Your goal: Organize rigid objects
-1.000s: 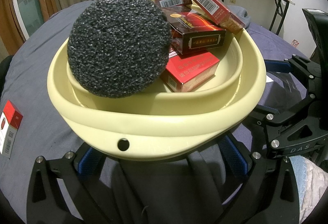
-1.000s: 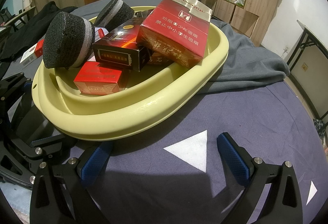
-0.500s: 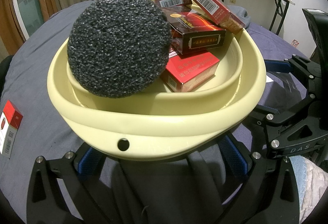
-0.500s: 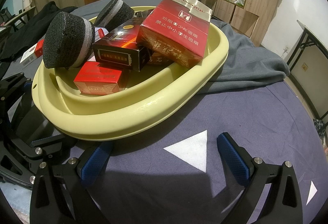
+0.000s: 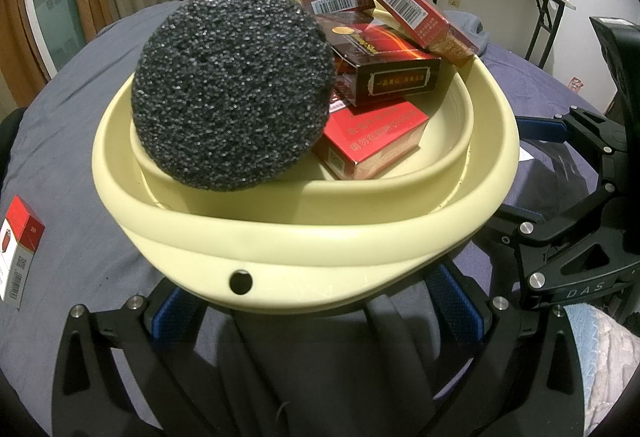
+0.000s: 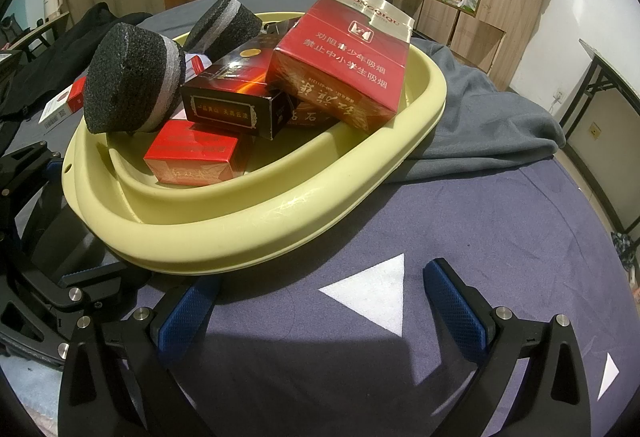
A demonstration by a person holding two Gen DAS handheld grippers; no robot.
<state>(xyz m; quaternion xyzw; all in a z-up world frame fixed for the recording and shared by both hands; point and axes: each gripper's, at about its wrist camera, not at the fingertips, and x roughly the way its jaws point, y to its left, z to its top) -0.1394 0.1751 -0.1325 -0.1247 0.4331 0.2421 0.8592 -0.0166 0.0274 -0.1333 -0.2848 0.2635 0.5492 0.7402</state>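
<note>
A pale yellow basin [image 5: 304, 237] [image 6: 280, 213] sits on the blue-grey cloth. It holds a round black sponge [image 5: 232, 89] [image 6: 132, 85], a second black sponge [image 6: 222, 23], a dark box [image 5: 384, 65] [image 6: 236, 97] and several red boxes [image 5: 376, 133] [image 6: 340, 53]. My left gripper [image 5: 316, 301] is open, its blue pads under the basin's near rim. My right gripper [image 6: 320, 301] is open and empty over the cloth, beside the basin's rim.
A red and white box [image 5: 20, 249] lies on the cloth left of the basin. A grey garment [image 6: 480, 125] lies behind the basin. A white triangle mark [image 6: 372, 293] is on the cloth. Folding tables and wooden cabinets stand behind.
</note>
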